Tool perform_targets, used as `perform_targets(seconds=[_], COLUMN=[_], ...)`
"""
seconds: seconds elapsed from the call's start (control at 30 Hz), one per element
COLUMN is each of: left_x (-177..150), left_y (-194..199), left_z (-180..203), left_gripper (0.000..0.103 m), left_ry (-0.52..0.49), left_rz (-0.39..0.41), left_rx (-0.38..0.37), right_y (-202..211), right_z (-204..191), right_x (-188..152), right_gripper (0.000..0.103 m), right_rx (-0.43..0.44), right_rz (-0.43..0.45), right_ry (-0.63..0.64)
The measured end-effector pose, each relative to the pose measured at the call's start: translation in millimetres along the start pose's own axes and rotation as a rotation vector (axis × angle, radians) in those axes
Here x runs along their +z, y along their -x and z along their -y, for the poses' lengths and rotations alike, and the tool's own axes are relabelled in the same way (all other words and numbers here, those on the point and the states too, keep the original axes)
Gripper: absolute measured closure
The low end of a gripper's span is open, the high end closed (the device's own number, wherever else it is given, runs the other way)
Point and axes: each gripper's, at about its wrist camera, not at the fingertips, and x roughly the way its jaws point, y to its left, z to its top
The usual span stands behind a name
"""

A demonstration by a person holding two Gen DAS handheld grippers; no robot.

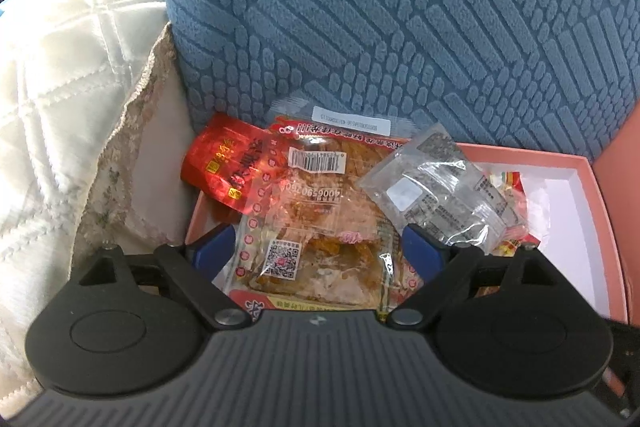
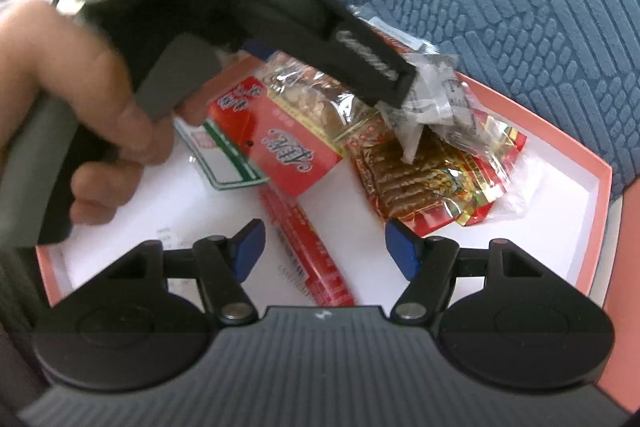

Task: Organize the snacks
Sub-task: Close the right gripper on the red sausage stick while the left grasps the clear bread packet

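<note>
A pink box [image 1: 600, 195] with a white inside holds several snack packets. My left gripper [image 1: 318, 251] is open, its blue pads standing at either edge of a large clear packet [image 1: 316, 211] of brown snack, not pressing it. A small red packet [image 1: 228, 167] and a silvery clear packet [image 1: 436, 187] lie beside it. In the right wrist view my right gripper [image 2: 326, 251] hangs open over the box [image 2: 604, 195], with a long red stick packet [image 2: 304, 239] lying below its pads. The left gripper's finger [image 2: 372, 67] reaches over the packet pile.
A blue textured cushion [image 1: 400, 7] rises right behind the box. Cream quilted fabric [image 1: 60, 87] lies to the left. A hand [image 2: 80, 87] grips the left tool's handle. A red packet with a window [image 2: 280, 131] and a spicy-strip packet [image 2: 420, 175] lie in the box.
</note>
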Motion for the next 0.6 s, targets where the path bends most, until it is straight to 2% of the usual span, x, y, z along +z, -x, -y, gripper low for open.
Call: perform_targets(seconds=[0.2, 0.23, 0.27, 0.33, 0.6], left_x=[1, 2, 2, 3, 14], left_y=[-4, -5, -6, -8, -25], left_z=[-4, -5, -6, -6, -9], left_gripper=[0.008, 0.008, 0.008, 0.007, 0.004], left_ry=[0.016, 0.02, 0.021, 0.02, 0.029], left_rz=[-0.011, -0.012, -0.013, -0.016, -0.027], left_rx=[-0.01, -0.012, -0.013, -0.011, -0.04], right_y=[-6, -6, -7, -6, 11], right_z=[-13, -14, -13, -13, -4], right_x=[-5, -6, -5, -5, -10], right_gripper=[0.044, 0.049, 0.059, 0.069, 0.07], right_rx=[-0.009, -0.015, -0.012, -0.006, -0.102], right_rz=[-0.024, -0.023, -0.022, -0.025, -0.015], right_ry=[0.029, 0.034, 0.033, 0.026, 0.023])
